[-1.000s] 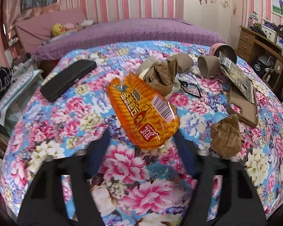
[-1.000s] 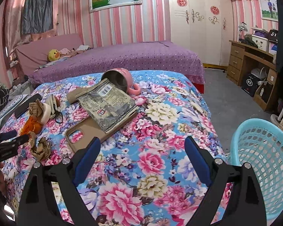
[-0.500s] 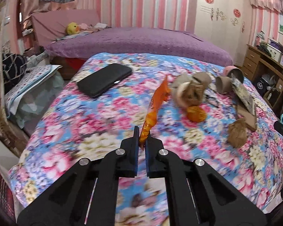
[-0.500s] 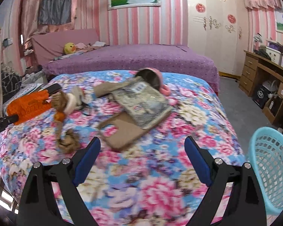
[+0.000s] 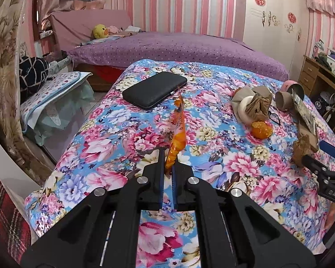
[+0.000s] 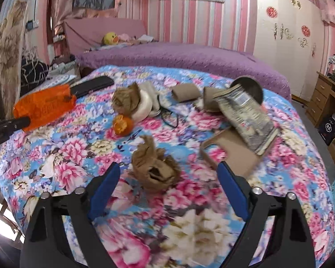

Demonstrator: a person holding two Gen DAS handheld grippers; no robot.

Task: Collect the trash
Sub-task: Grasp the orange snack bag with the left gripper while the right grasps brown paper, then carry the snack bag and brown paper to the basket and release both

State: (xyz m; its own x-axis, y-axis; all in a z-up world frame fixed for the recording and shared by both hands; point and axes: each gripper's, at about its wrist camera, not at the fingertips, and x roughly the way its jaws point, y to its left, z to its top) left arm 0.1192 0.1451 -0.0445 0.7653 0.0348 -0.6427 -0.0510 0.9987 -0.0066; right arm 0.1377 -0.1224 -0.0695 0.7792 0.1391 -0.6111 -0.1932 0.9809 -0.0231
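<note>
Left gripper (image 5: 167, 172), fingers clamped on one edge of the orange snack wrapper (image 5: 178, 134), held above the bed (image 5: 245, 174) at frame centre: I judge it light, limp, crinkly. Right gripper (image 6: 167, 187), fingers spread, faces the crumpled brown paper (image 6: 155, 169), likely soft and compressible.

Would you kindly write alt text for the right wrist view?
The open right gripper hovers over a floral bedspread, aimed at a crumpled brown paper wad. At far left, the left gripper holds up an orange snack wrapper.
</note>
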